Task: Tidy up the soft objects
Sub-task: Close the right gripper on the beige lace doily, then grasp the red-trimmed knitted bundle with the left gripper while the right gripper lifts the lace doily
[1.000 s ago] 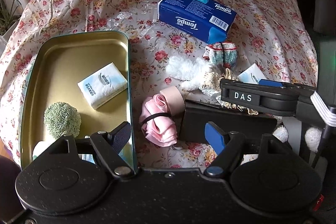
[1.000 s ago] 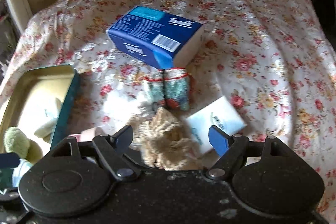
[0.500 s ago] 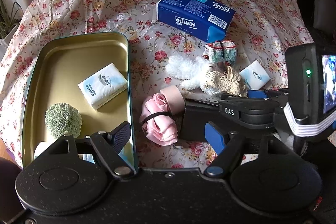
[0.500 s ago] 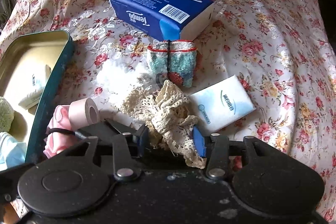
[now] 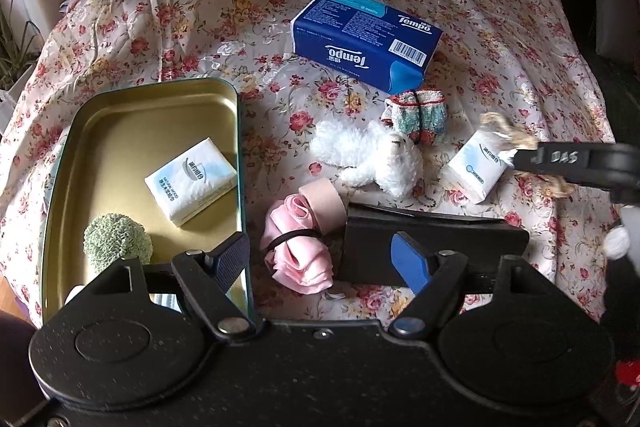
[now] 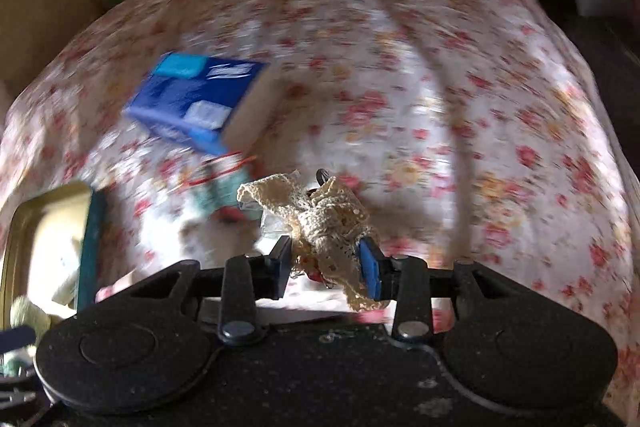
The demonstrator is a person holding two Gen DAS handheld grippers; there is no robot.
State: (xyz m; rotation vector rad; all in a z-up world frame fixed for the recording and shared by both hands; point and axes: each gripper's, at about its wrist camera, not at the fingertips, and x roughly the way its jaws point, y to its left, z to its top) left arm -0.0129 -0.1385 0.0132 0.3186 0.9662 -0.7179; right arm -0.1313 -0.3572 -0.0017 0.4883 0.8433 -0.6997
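My right gripper (image 6: pixel 326 263) is shut on a cream lace bundle (image 6: pixel 320 211) and holds it above the floral cloth; the right wrist view is blurred by motion. In the left wrist view that gripper's finger (image 5: pixel 576 163) shows at the right edge with the lace (image 5: pixel 508 135) sticking out of it. My left gripper (image 5: pixel 318 255) stands open and holds nothing, over a pink satin roll (image 5: pixel 298 259) and beside the gold tin tray (image 5: pixel 120 115). The tray holds a white tissue pack (image 5: pixel 190 181) and a green knit ball (image 5: pixel 116 247).
On the floral cloth lie a blue Tempo pack (image 5: pixel 366 39), a knitted sock pair (image 5: pixel 416 115), a white fluffy toy (image 5: pixel 368 155), a small tissue pack (image 5: pixel 476 163), a beige tape roll (image 5: pixel 324 199) and a black box (image 5: pixel 432 247). The cloth drops off at left and right.
The right gripper closed on the lace bundle, lifted it off the cloth and swung it right, baring the white toy and small tissue pack. The left gripper stayed put.
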